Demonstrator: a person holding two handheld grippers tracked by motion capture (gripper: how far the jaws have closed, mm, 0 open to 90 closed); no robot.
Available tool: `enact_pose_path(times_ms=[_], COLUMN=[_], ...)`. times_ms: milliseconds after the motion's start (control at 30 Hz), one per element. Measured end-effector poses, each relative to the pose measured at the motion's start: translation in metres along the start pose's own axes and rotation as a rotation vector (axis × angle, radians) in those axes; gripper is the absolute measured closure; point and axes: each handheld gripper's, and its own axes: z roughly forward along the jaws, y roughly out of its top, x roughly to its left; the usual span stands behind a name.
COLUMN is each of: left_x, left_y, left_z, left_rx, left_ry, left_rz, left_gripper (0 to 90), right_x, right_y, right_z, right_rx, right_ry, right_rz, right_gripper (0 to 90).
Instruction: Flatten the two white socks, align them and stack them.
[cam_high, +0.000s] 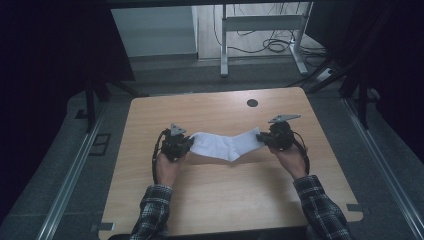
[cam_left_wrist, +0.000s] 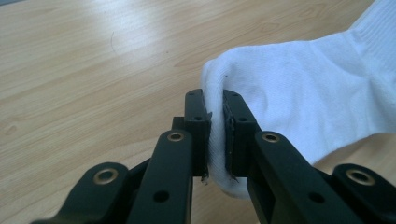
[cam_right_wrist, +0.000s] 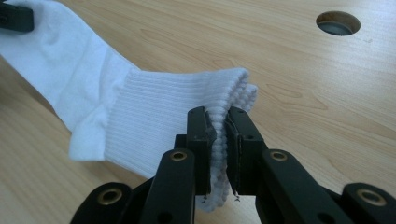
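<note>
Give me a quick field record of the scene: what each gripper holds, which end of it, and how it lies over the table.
item: white sock
left gripper: shut on the sock's toe end
right gripper: shut on the ribbed cuff
sock pose: stretched between the two grippers, heel sagging in the middle towards the person; whether it touches the table cannot be told
surface: wooden table, round cable hole near the far edge
hands: one behind each gripper, plaid sleeves at the bottom of the high view
</note>
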Motion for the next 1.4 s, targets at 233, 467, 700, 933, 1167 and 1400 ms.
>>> enact_pose_path(times_ms=[233,467,700,933,1167,1400], left_x=[0.003,0.005,0.005,0.01,0.013,0.012], left_y=[0.005,0.005,-0.006,-0.009,-0.008,-0.005], left_z=[0.021,0.037,0.049,0.05,0.039,0.03], left_rx=[0.026,0.06,0.107,0.1,0.048,0.024], left_ry=[0.053,0.075,0.082,0.102,0.072,0.055], left_rz=[0.03,0.037,0.036,0.012,-0.042,-0.05], left_gripper=[82.0,81.7,80.7,69.5,53.4,44.3], right_x=[-0.01,-0.017,-0.02,-0.021,-0.02,-0.017], right_y=[0.003,-0.004,-0.018,-0.02,-0.018,-0.015], right_z=[0.021,0.04,0.056,0.059,0.051,0.042], right_rx=[0.011,0.025,0.07,0.087,0.057,0.034], right_ry=[-0.023,-0.052,-0.058,-0.062,-0.068,-0.06], right_rz=[0.031,0.042,0.04,0.039,0.038,0.033], right_gripper=[80.1,79.9,78.4,74.7,63.7,54.3])
